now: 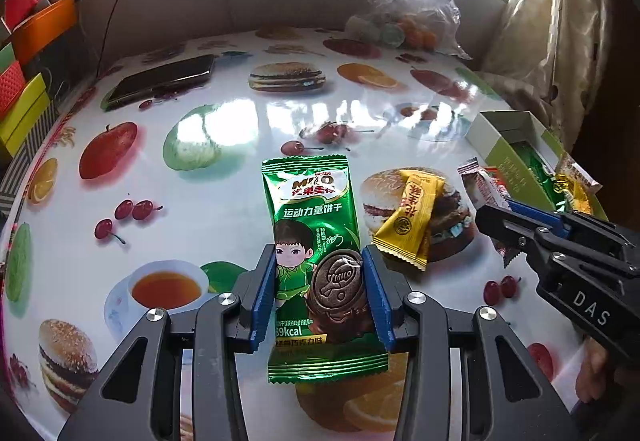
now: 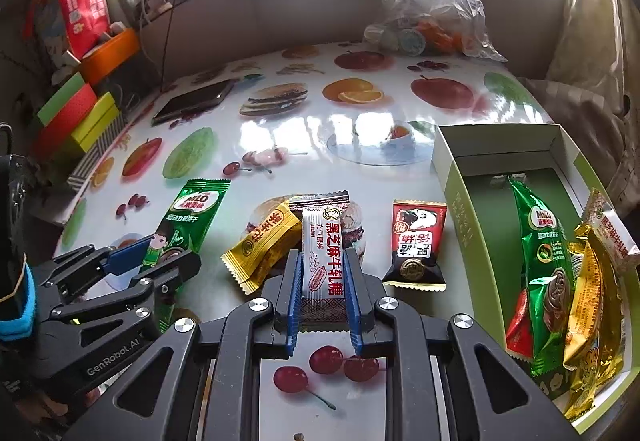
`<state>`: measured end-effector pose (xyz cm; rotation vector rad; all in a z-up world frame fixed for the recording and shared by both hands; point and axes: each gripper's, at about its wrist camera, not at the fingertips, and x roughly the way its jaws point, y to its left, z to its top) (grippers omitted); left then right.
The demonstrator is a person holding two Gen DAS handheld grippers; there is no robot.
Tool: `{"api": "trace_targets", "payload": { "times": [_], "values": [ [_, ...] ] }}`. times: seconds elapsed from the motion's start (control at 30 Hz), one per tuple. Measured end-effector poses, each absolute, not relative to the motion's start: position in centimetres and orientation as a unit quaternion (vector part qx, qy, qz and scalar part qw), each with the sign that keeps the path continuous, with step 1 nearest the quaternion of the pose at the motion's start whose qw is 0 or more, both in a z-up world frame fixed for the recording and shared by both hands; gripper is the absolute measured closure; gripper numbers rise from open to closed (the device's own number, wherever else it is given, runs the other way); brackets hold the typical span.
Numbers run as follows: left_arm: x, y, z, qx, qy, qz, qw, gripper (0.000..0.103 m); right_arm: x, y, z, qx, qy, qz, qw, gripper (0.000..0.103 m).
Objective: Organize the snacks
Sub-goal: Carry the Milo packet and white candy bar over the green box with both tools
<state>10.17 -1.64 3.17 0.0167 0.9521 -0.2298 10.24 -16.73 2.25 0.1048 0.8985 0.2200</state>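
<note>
Left hand-held gripper (image 1: 320,293) clamped on green Milo biscuit packet (image 1: 310,225), flat on table (image 1: 224,201). Right hand-held gripper (image 2: 323,291) clenched on white sesame nougat bar (image 2: 322,253); green box (image 2: 472,225) to its right.

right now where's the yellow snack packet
In the right wrist view the yellow snack packet lies on the table, just left of the white nougat bar and right of the green Milo packet.
</note>
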Motion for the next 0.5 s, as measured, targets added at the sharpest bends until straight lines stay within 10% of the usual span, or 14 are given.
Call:
{"api": "trace_targets", "payload": {
  "times": [0.5],
  "values": [
    [9.3,-2.8,5.8,0.009,0.436,-0.128,0.891,0.060,8.6,-17.7,4.2,0.052,0.420,0.097,0.901,0.084]
  ]
}}
